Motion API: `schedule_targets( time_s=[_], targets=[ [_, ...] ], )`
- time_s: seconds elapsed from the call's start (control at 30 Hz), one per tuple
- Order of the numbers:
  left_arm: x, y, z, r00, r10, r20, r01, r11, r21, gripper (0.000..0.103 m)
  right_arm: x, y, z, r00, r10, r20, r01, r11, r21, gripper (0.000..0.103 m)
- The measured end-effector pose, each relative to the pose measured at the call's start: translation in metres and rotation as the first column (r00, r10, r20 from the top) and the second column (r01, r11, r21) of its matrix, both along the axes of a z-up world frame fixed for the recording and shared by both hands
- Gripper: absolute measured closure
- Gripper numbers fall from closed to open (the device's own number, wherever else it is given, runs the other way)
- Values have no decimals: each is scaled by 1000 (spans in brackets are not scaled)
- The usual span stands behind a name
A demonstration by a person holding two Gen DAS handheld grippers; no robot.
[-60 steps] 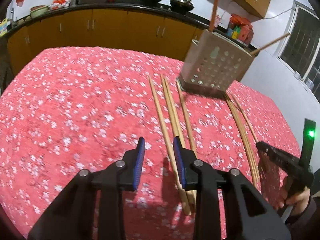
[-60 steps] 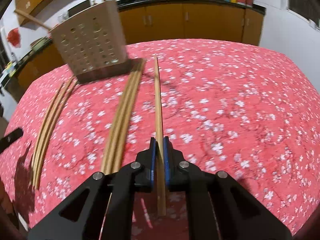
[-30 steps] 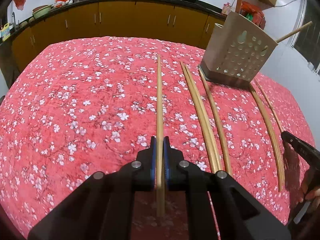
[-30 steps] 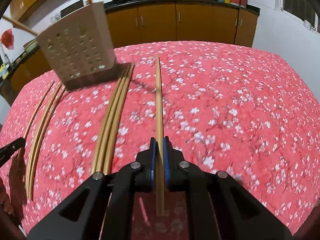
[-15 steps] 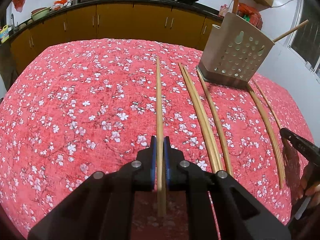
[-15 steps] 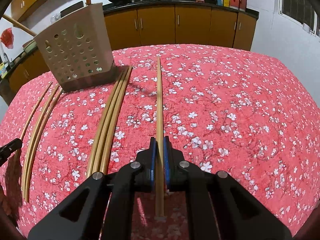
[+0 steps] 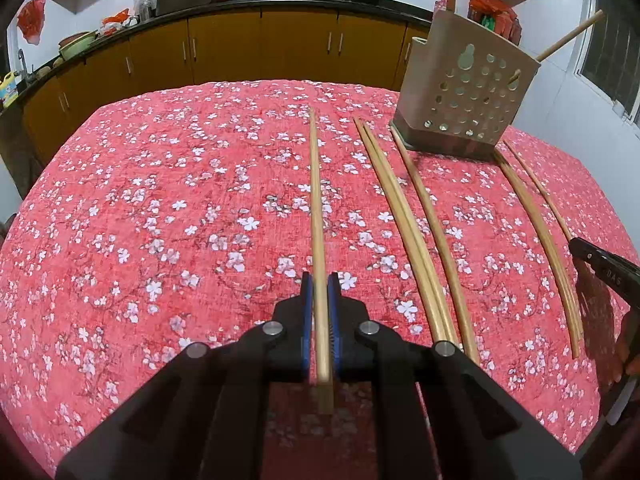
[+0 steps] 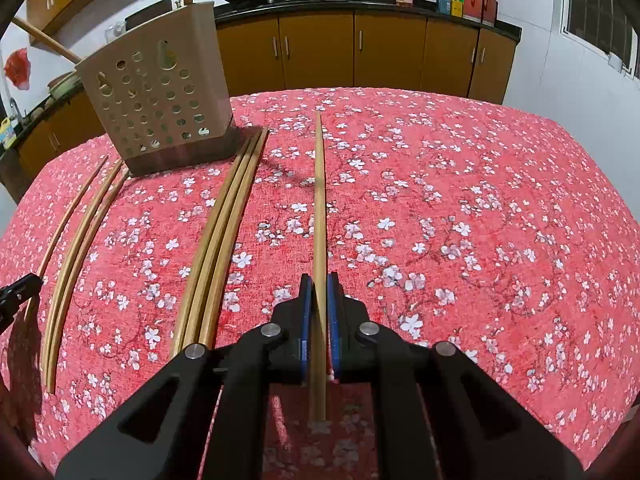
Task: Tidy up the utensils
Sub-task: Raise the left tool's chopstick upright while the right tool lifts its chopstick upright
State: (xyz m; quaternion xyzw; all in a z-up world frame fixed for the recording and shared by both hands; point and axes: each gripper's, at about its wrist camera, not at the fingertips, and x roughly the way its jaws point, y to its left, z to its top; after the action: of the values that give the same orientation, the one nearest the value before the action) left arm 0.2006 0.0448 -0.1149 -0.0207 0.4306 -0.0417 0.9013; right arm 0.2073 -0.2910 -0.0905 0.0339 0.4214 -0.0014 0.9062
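In the left wrist view my left gripper (image 7: 319, 285) is shut on a long bamboo chopstick (image 7: 315, 200) that points away over the red floral tablecloth (image 7: 160, 220). To its right, several more chopsticks (image 7: 404, 224) lie on the cloth. The beige perforated utensil holder (image 7: 468, 88) stands at the far right with sticks poking out. In the right wrist view my right gripper (image 8: 319, 285) is shut on another chopstick (image 8: 319, 200). Three chopsticks (image 8: 224, 236) lie to its left, and three more (image 8: 76, 232) lie beyond them. The holder (image 8: 160, 92) stands at the far left.
Yellow kitchen cabinets (image 7: 240, 48) with woks on a dark counter run behind the table. The right gripper's black tip (image 7: 600, 270) and a hand show at the left view's right edge. The left gripper's tip (image 8: 16, 292) shows at the right view's left edge. A white wall (image 8: 568, 80) stands to the right.
Two seconds ago my left gripper stood open over the chopsticks; it has since shut on one and now holds it nearly still. My right gripper has kept its hold throughout.
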Motion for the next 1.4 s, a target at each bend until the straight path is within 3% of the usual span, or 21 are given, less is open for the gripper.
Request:
schedule_targets(
  time_s=[0.27, 0.7, 1.03, 1.1, 1.2, 1.27, 1.3, 1.4],
  targets=[
    [8, 3, 7, 1000, 9, -19, -10, 1000, -29, 95, -5, -7, 11, 1000, -3, 26, 1, 999, 48, 95],
    [3, 9, 65, 992, 19, 121, -14, 999, -47, 95, -22, -25, 70, 980, -41, 196, 25, 996, 81, 95],
    [-10, 15, 119, 962, 32, 271, -8, 996, -87, 95, -30, -32, 114, 935, -68, 348, 36, 995, 96, 95],
    [-8, 14, 120, 962, 32, 272, -10, 996, -84, 95, -27, -32, 110, 943, -63, 328, 40, 996, 76, 95],
    [-8, 14, 114, 966, 32, 256, -11, 996, -85, 95, -19, -32, 89, 973, -38, 228, 16, 995, 99, 94],
    [-10, 13, 109, 969, 31, 245, -10, 996, -87, 95, -17, -30, 69, 986, -34, 161, 17, 994, 104, 84],
    [-11, 14, 106, 970, 31, 239, -10, 996, -88, 95, -17, -29, 62, 990, -35, 140, 21, 995, 102, 74],
    [-14, 12, 97, 974, 35, 224, -13, 995, -97, 95, -19, -26, 38, 997, -32, 75, 25, 995, 100, 71]
  ],
)
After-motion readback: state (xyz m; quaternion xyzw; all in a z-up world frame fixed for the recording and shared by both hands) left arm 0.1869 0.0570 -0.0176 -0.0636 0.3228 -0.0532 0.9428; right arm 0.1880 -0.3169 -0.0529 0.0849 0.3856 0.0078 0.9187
